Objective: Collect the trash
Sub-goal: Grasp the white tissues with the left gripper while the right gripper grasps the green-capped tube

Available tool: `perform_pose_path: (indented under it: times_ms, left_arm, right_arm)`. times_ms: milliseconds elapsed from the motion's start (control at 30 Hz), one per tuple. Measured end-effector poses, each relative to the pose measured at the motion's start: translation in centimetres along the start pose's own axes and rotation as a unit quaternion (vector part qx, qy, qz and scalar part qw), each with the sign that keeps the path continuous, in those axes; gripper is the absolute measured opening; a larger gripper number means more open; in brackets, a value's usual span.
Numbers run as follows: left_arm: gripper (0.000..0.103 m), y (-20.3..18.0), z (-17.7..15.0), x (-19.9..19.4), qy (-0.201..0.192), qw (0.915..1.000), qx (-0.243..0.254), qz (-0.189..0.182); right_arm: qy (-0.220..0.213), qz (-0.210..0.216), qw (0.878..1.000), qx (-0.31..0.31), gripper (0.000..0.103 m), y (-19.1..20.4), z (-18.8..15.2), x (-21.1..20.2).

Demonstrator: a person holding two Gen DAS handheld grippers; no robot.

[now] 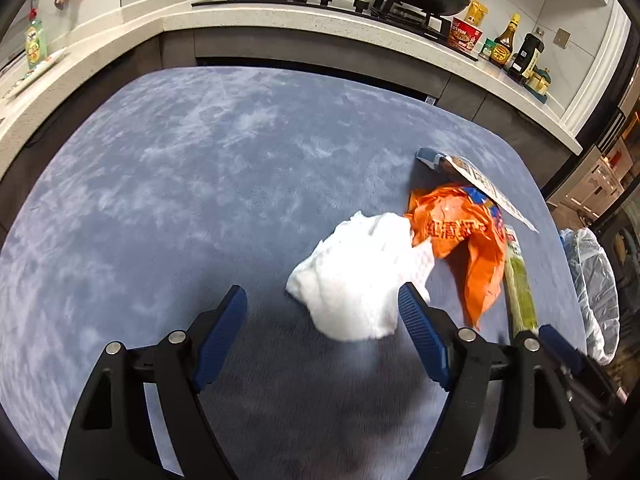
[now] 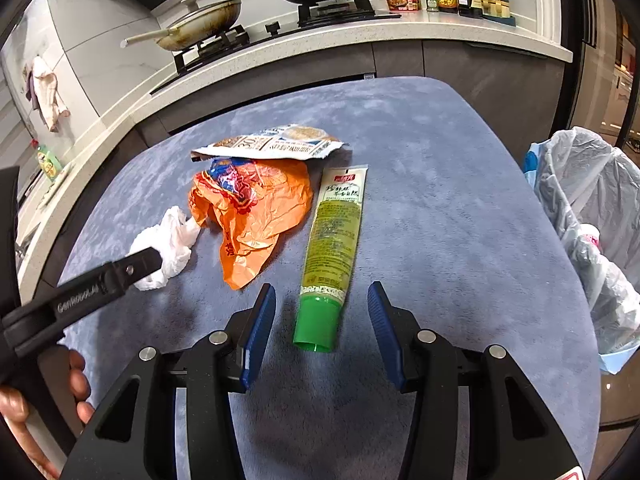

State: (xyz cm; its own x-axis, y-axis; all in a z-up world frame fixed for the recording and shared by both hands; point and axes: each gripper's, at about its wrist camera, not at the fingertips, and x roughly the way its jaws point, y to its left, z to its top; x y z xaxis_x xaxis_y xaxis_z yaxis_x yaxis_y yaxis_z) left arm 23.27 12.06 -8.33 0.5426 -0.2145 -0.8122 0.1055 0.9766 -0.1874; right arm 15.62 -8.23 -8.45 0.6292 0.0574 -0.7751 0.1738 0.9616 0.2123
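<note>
Green tube (image 2: 330,256) between spread right gripper (image 2: 322,312) jaws — orange wrapper (image 2: 256,212) beside.

Left claw (image 2: 150,260) arm: white "GenROBOT.AI", partly blurred. Orange wrapper (image 1: 460,232): red Chinese characters, roughly "红清". Green tube (image 2: 334,236) and flat packet (image 2: 272,142): Chinese print, too small to read.

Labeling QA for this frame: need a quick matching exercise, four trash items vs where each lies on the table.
Things:
1. green tube
2. white tissue
3. orange wrapper
4. printed packet

Places:
A. farthest back, overlapping the orange wrapper's far edge
B. by the left hand-held gripper
C. between tissue and tube
D. cap between the right hand-held gripper fingers

Pairs: 1-D, 2-B, 3-C, 4-A
</note>
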Motion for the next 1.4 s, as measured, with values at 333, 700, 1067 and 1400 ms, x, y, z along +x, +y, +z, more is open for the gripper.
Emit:
perform_pose_path:
  times_ms: [333, 700, 1067, 1400]
  left_arm:
    - [0.027, -0.7, 0.1, 0.7, 0.012, 0.9996, 0.018, -0.015]
    - [0.017, -2.2, -2.8, -3.6, 0.010, 0.9988, 0.030, -0.038]
    - [0.016, -9.7, -6.1, -9.1, -0.008, 0.9900, 0.114, -0.083]
    - [0.016, -18.1, -7.9, -10.6, -0.009, 0.9755, 0.183, -0.122]
  right_arm:
    - [0.007, -0.001, 1.000, 0.008, 0.023, -0.6, -0.4, 0.3]
    - [-0.018, 0.004, 1.000, 0.014, 0.022, -2.0, -1.8, -3.9]
    - [-0.054, 0.002, 0.997, 0.049, 0.022, -6.6, -3.1, -10.4]
    - [-0.088, -0.002, 0.994, 0.071, 0.022, -10.7, -2.9, -14.7]
